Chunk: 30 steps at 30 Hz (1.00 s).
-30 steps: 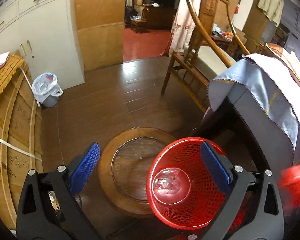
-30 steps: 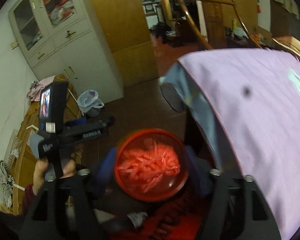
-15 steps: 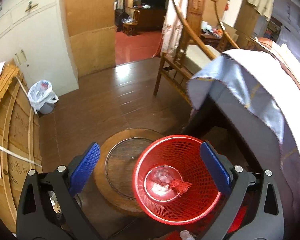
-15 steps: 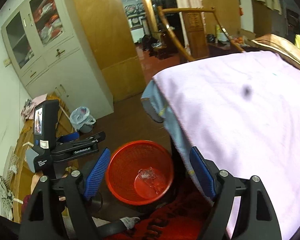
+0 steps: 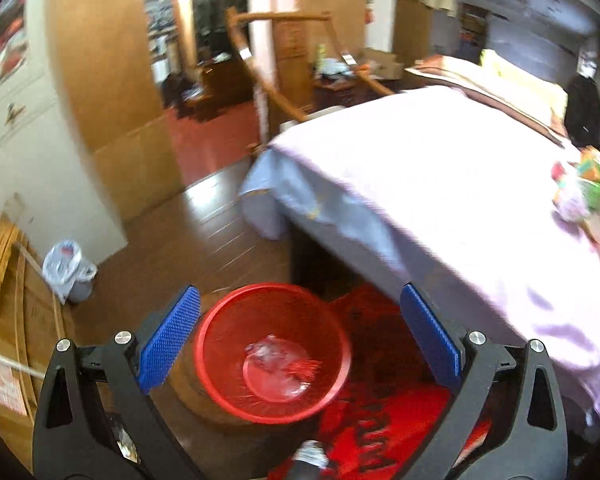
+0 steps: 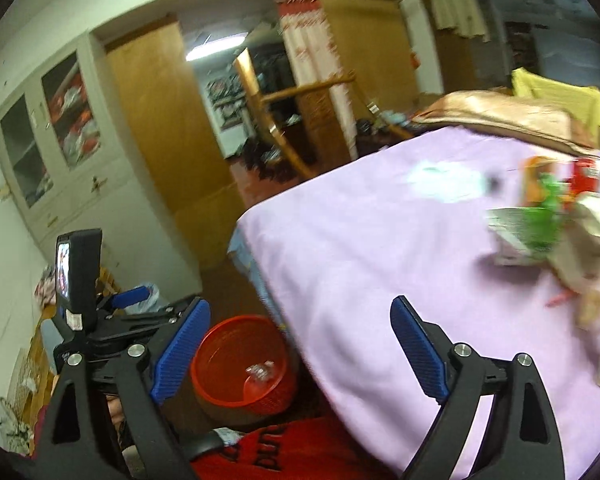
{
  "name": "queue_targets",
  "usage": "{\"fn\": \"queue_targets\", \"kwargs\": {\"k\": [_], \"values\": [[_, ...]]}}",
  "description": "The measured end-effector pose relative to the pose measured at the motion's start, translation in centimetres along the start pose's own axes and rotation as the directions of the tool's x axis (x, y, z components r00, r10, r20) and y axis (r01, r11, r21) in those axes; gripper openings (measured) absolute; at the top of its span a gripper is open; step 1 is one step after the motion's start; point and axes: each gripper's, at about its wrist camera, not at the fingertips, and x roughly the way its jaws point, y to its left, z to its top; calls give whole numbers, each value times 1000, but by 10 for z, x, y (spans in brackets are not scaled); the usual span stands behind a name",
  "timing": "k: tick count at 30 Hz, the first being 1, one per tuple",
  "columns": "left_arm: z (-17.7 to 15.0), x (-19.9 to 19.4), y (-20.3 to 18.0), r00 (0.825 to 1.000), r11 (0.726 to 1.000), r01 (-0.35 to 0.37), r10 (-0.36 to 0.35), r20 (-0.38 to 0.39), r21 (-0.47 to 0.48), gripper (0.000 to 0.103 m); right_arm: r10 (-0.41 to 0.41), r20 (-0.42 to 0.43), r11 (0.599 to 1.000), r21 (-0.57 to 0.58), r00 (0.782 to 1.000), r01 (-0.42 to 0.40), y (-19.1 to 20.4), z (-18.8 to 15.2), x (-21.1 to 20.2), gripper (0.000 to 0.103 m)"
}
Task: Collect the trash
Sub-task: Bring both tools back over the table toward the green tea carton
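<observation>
A red mesh bin (image 5: 272,350) stands on the floor beside the bed and holds a clear crumpled piece (image 5: 268,356) and a red scrap (image 5: 304,368). It also shows in the right wrist view (image 6: 242,364). My left gripper (image 5: 298,338) is open and empty above the bin. My right gripper (image 6: 300,352) is open and empty over the bed's edge. A heap of wrappers and cartons (image 6: 556,224) lies on the pink bed sheet (image 6: 380,248) at the right; it shows blurred in the left wrist view (image 5: 580,192).
A red mat (image 5: 384,432) lies under the bin. A bagged small bin (image 5: 66,270) stands by the white cupboard (image 6: 60,152). Wooden boards (image 5: 12,300) lean at the left. A wooden chair (image 5: 284,80) stands beyond the bed. The left gripper's body (image 6: 80,292) shows at left.
Both grippers have risen and swung right toward the bed. The right gripper, which held a red wad over the bin a second ago, is open; a red scrap lies in the bin.
</observation>
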Motion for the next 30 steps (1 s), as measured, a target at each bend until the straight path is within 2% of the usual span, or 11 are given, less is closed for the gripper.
{"fn": "queue_targets", "kwargs": {"k": [4,8,15,19,21,24,28,30], "values": [[2,-13,-52,998,994,57,-59,22,96,96,-80,81,996,57,994,75,-41,-10,-46,95],[4,-15,-107,991,973,125,-130,17,196,96,-181,123,978,127,976,166,-86,-25,-80,97],[15,4,-205,980,914,191,-201,-8,358,96,-374,112,907,250,920,338,-164,-42,-101,97],[27,17,-247,968,886,243,-250,-34,395,96,-412,100,880,300,906,367,-196,-42,-100,97],[38,24,-268,956,871,284,-290,-48,400,96,-419,97,872,320,903,370,-208,-44,-99,97],[59,31,-299,945,861,309,-325,-30,403,96,-418,92,863,350,904,364,-223,-46,-96,97],[84,42,-325,939,867,325,-344,-17,378,96,-384,102,869,377,918,322,-231,-50,-98,97],[93,49,-325,946,881,307,-325,-10,361,97,-374,106,871,381,921,310,-232,-50,-97,97]]}}
